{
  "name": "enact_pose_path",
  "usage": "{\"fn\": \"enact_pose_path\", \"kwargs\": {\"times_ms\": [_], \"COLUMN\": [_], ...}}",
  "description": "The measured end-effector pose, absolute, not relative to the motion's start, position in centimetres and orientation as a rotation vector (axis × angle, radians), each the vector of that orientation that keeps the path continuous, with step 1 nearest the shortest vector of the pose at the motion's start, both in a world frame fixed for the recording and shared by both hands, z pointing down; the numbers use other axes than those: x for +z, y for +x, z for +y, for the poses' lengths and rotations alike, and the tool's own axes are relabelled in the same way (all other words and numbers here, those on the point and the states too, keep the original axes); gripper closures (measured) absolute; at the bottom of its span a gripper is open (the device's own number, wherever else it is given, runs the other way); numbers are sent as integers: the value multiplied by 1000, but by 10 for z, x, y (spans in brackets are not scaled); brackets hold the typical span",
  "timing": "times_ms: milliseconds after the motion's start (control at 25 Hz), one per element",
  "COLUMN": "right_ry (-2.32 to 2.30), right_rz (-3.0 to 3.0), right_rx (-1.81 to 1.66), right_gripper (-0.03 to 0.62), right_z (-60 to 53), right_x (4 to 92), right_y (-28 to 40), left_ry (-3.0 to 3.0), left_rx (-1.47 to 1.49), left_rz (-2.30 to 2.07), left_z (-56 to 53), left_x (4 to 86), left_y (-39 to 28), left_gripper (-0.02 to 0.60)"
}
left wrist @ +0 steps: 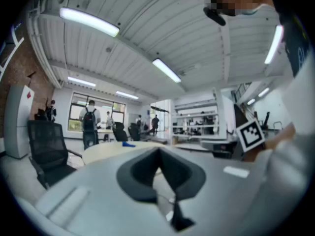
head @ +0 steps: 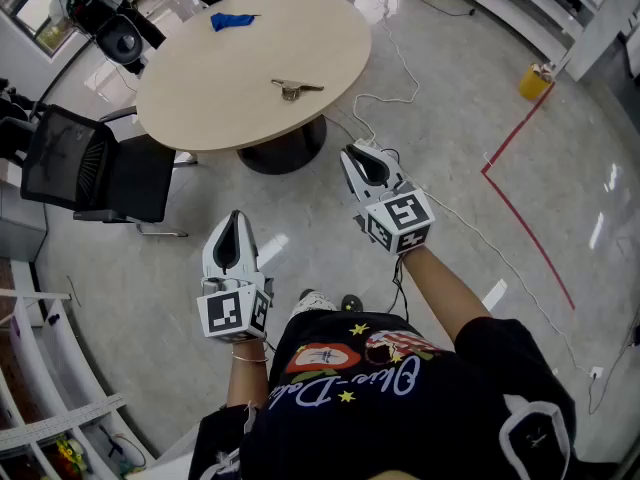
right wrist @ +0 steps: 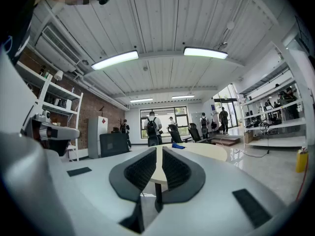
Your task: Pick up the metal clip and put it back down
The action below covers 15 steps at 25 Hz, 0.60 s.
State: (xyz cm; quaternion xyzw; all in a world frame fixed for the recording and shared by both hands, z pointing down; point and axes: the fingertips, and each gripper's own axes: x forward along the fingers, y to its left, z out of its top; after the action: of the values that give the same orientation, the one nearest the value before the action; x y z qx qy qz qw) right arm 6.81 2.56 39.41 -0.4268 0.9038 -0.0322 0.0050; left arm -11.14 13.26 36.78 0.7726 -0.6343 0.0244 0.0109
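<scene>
While the left tongs and right tongs hang clenched and empty, well short of the round tabletop, the metal clip lies near its middle (likely light, stiff, slippery); pinching across its slim handle seems safest.

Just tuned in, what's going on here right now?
A person stands back from the round table, holding a tool in each hand. The left tool and right tool are both shut, empty and level, aimed toward the table. The metal clip lies untouched on the tabletop, with a blue cloth at its far edge.
</scene>
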Motion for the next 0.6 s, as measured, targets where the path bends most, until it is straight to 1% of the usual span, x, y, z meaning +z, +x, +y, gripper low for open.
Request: {"fn": "enact_pose_path", "kwargs": {"times_ms": [280,320,400,480,600], "right_ry": [-1372,-1374,-1377,-1389,-1453], "right_rz": [2934,2958,3023,3111,3205], "right_rx": [-65,-54,-12,81,344], "right_gripper": [571,557,502,494,496], "right_z": [-43,-53,-75,-99,-137], "right_x": [423,429,441,454,467], "right_y": [57,52,41,29,14], "left_ry": [2380,2378,2370,2357,2349], "left_rx": [103,110,119,113,102], "left_rz": [-2002,-2006,-2014,-2019,-2011], "left_z": [99,91,74,53,15], "left_x": [375,377,382,388,394], "left_y": [-108,-110,-116,-123,-133], "left_gripper": [583,583,583,583,583]}}
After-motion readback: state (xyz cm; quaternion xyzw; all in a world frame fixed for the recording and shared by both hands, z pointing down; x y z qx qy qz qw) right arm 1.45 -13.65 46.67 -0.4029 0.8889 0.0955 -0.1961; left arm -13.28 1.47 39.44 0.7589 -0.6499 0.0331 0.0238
